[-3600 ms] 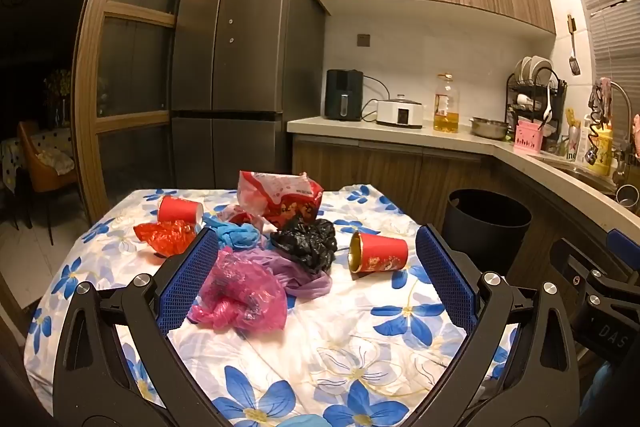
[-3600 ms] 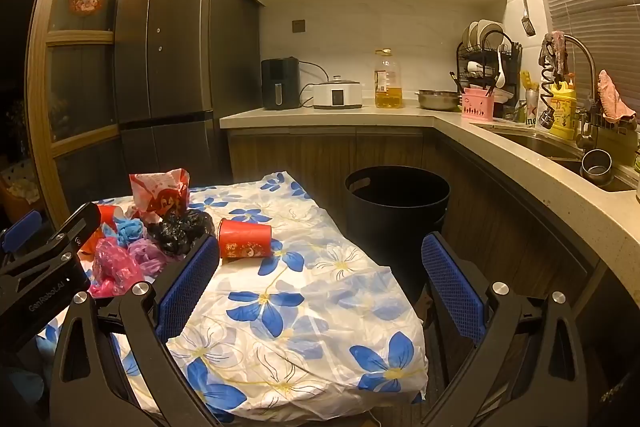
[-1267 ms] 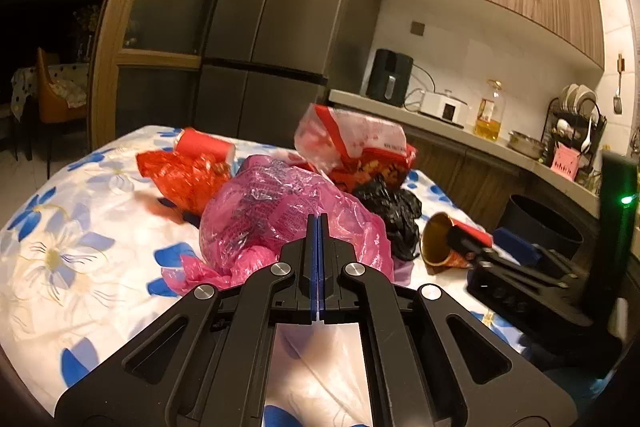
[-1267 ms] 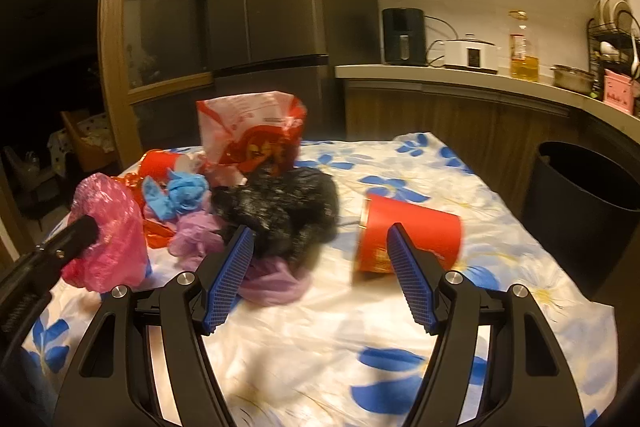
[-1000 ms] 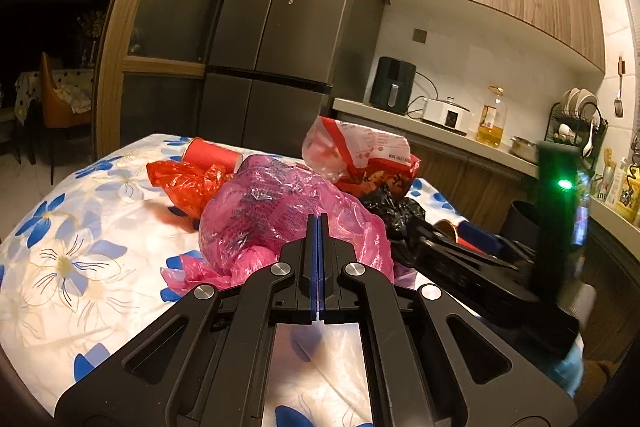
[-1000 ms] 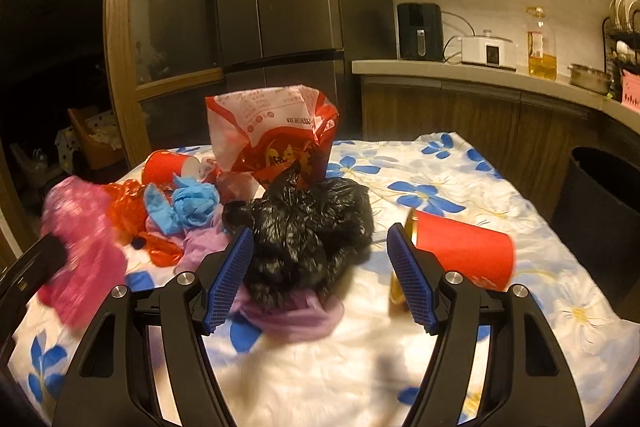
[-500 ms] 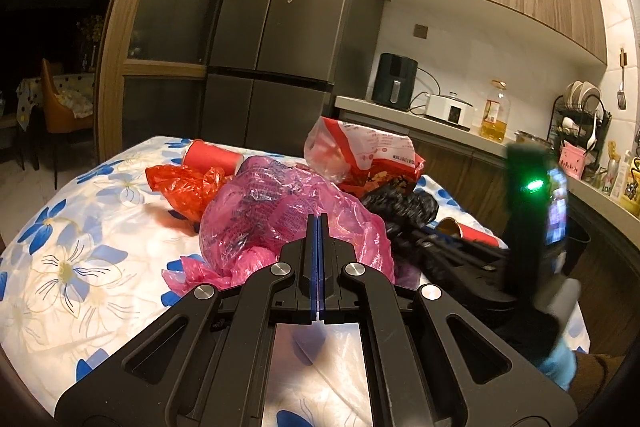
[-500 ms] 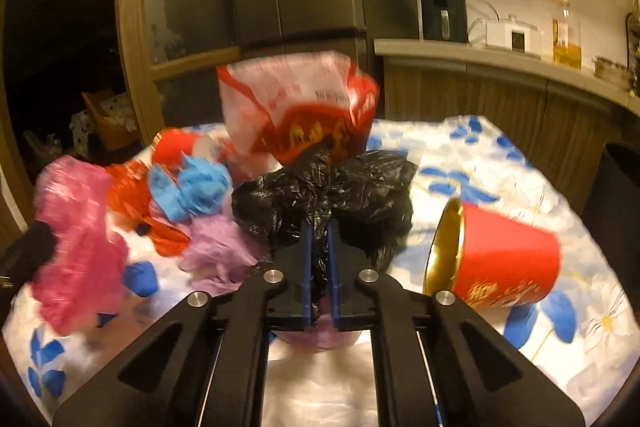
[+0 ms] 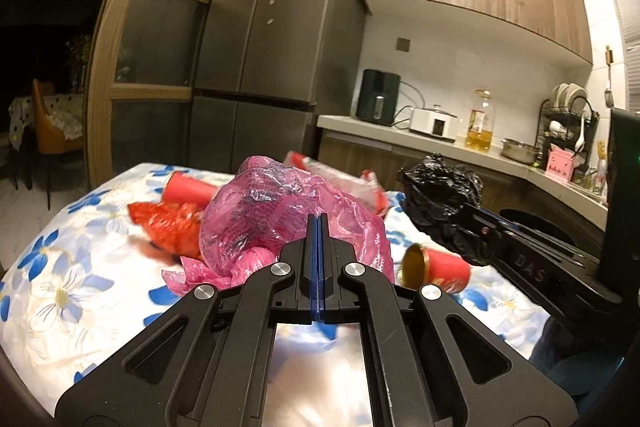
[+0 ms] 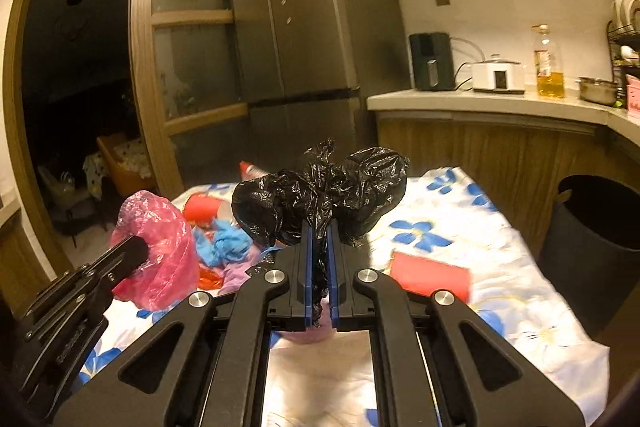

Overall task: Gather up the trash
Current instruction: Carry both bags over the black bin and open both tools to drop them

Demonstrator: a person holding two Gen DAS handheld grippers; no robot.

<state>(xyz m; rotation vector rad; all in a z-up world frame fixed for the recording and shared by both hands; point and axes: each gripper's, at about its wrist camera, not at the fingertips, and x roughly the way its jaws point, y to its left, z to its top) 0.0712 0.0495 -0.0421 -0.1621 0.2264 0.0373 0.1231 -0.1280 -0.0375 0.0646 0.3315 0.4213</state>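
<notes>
Kitchen scene: a floral-clothed counter [image 10: 472, 227] carries loose trash. Right of the right hand-held gripper [image 10: 320, 259] stands a black trash bin [image 10: 596, 239], its contents not visible. That gripper is clamped on a black plastic bag [image 10: 320, 187], lifted above the cloth. The left hand-held gripper [image 9: 318, 259] is closed on a pink plastic bag [image 9: 280, 223]; a red paper cup [image 9: 436, 269] lies tipped to its right.
</notes>
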